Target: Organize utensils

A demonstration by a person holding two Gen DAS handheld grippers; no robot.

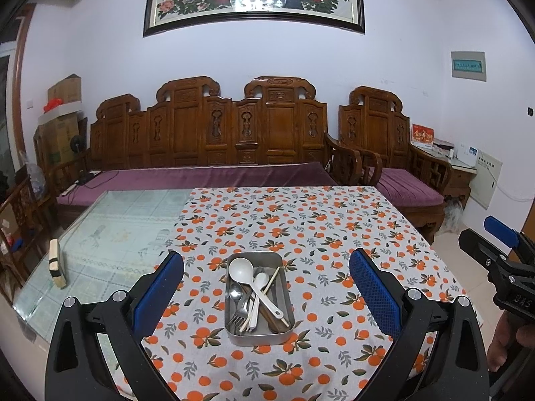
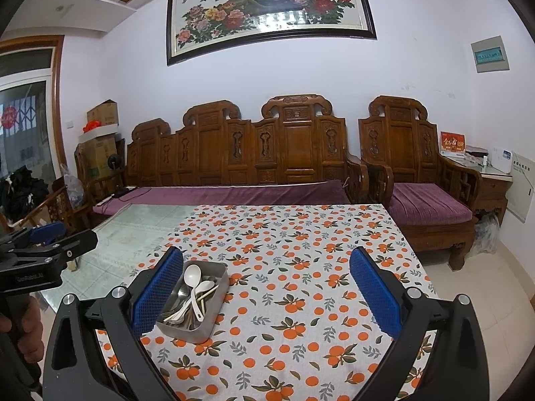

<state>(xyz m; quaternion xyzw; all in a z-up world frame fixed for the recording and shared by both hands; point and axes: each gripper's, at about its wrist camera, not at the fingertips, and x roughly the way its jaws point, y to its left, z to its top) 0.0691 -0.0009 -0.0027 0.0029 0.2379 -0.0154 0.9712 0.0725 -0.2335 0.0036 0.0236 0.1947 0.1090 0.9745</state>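
Note:
A metal tray (image 1: 284, 329) sits on the orange-print tablecloth (image 1: 317, 227). It holds white spoons (image 1: 242, 272), a metal spoon and fork (image 1: 238, 304) and chopsticks (image 1: 272, 279), all mixed. My left gripper (image 1: 265, 287) is open and empty, held above and just in front of the tray, its fingers either side of it. In the right wrist view the tray (image 2: 209, 325) lies by the left finger. My right gripper (image 2: 265, 287) is open and empty over the cloth, to the right of the tray.
A glass tabletop (image 1: 110, 234) shows left of the cloth, with a small wooden block (image 1: 57, 264) near its left edge. A carved wooden sofa (image 1: 214, 133) and armchair (image 1: 394, 153) stand behind the table. My right gripper shows at the right edge of the left wrist view (image 1: 501, 267).

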